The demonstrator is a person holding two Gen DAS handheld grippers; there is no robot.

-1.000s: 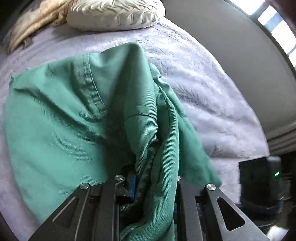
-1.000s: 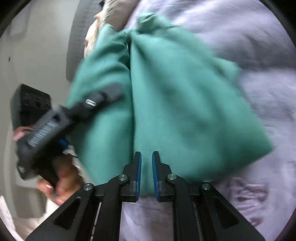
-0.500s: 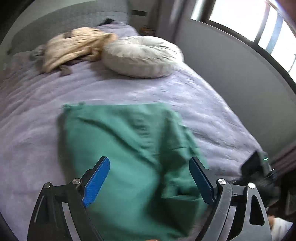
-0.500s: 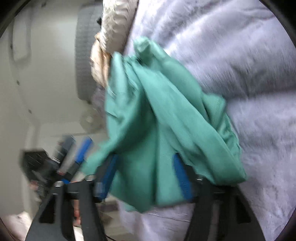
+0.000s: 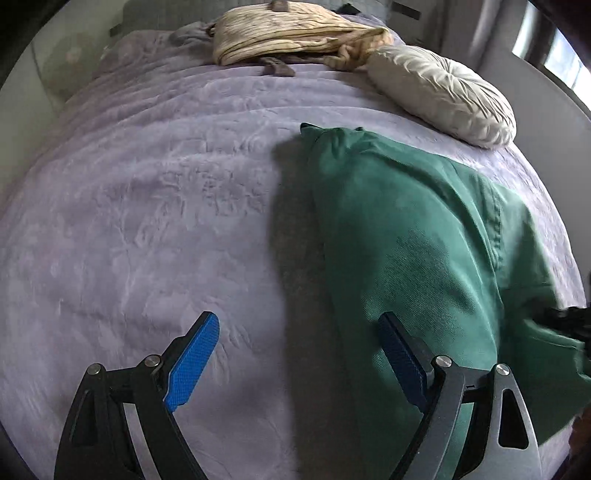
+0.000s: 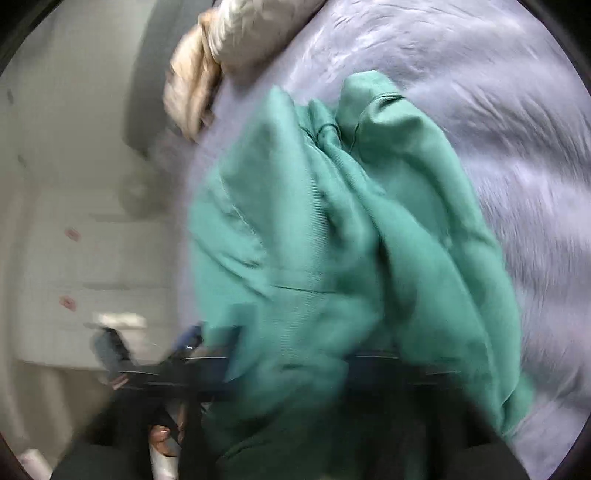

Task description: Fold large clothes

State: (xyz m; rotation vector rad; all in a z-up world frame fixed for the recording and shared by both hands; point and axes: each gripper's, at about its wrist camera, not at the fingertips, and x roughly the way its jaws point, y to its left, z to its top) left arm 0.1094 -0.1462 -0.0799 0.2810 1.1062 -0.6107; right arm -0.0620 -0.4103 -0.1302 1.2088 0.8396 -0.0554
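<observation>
A: Left wrist view, status of the left claw (image 5: 299, 354)?

B: Jaws spread wide, gripping nothing. The left blue pad (image 5: 192, 360) hangs over bare purple bedspread (image 5: 147, 206); the right blue pad overlaps the near edge of the green garment (image 5: 417, 236).

A: Garment position?

B: Lying on the bed, toward its right edge, in a long bunched strip running from the near edge toward the round cream cushion (image 5: 443, 92). One seam shows along its right side. A beige striped cloth (image 5: 291, 31) is heaped at the far end of the bed, touching the cushion.

A: Right wrist view, status of the right claw (image 6: 291, 365)?

B: Heavily motion-blurred and mostly covered by fabric. Whether its jaws are apart or together cannot be told.

A: Garment in this view?

B: Green garment (image 6: 332, 229) is crumpled in deep folds across the claw, its far end resting on the bedspread (image 6: 498, 110) near the bed's left edge.
</observation>
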